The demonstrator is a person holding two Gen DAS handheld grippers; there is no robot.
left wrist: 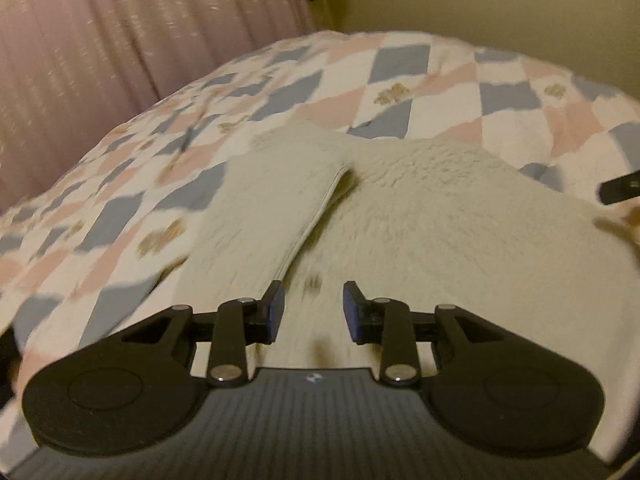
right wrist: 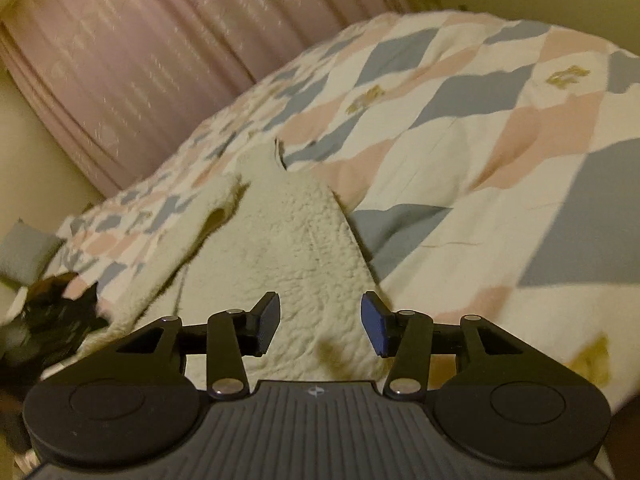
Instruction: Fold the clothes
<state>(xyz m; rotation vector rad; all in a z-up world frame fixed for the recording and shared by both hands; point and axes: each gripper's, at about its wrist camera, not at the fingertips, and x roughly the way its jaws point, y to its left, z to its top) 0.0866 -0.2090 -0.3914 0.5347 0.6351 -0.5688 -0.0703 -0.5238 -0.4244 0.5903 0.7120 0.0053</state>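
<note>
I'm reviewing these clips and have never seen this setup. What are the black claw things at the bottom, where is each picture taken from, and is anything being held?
Each picture comes from a fisheye camera mounted on a handheld two-finger gripper; a person carries one in each hand. The left gripper and the right gripper are the black claws with blue pads. Both look down at a cream fleecy garment, partly folded, lying on a bed covered by a quilt with pink, grey and white diamonds. Behind hangs a pink curtain. Both grippers' jaws stand open above the fleece; neither holds anything.
</note>
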